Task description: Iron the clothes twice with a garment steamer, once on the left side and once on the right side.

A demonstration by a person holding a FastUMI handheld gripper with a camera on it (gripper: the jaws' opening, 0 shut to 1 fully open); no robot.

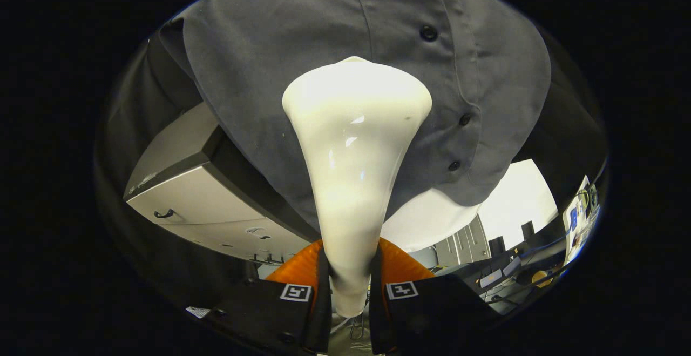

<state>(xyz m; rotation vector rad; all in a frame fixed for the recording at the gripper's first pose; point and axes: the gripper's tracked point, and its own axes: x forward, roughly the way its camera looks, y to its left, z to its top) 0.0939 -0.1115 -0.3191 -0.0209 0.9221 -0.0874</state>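
Observation:
A white garment steamer [353,145] rises from between my fingers, its narrow handle clamped by both and its wide head flaring out ahead. My gripper [349,291] is shut on that handle. The steamer head rests against or very near a grey button-up shirt [302,37] hanging just beyond it. The shirt's button placket with dark buttons [428,33] runs down to the right of the head. The head covers the shirt's left panel near the lower hem.
Behind the shirt on the left stands a pale cabinet [200,199] with a dark handle. To the right, past the hem, lie a bright white wall [518,199], grey lockers and a cluttered desk [513,275] with cables.

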